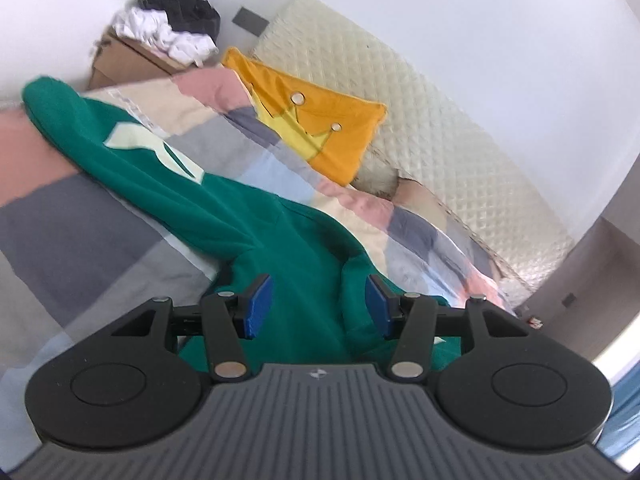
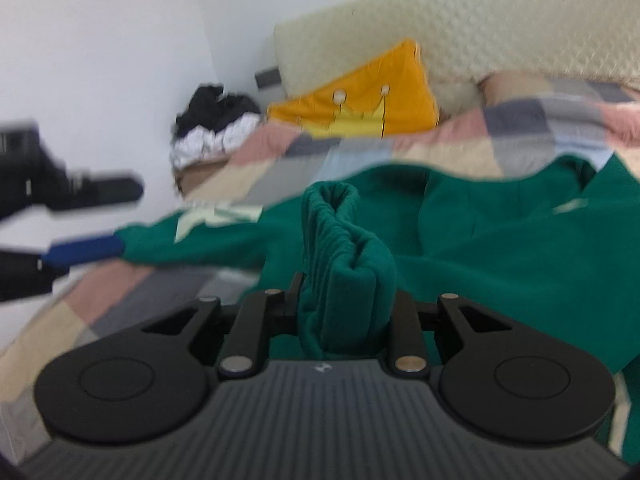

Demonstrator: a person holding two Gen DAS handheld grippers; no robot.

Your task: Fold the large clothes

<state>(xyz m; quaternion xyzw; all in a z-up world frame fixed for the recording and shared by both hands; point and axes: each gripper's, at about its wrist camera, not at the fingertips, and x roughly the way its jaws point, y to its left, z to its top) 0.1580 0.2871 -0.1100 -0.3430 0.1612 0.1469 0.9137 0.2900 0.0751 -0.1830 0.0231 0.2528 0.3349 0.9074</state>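
Both grippers matter: your right gripper (image 2: pixel 347 312) is clamped on the green fleece sweatshirt's (image 2: pixel 500 248) bunched cuff over the patchwork bed (image 2: pixel 132 304), so steady the body with your spread, empty left gripper (image 1: pixel 320 304).

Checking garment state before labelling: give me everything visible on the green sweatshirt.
The green sweatshirt is a thick, fleece-like, teal-green garment with pale lettering on it. It lies spread and rumpled across the patchwork bedspread, not yet folded flat. The right gripper has a bunched, ribbed fold of it between its jaws, standing up above them. The left gripper is open, its blue pads either side of the cloth with a clear gap. In the right wrist view its lower blue finger sits at the sweatshirt's far edge; contact is unclear through blur.
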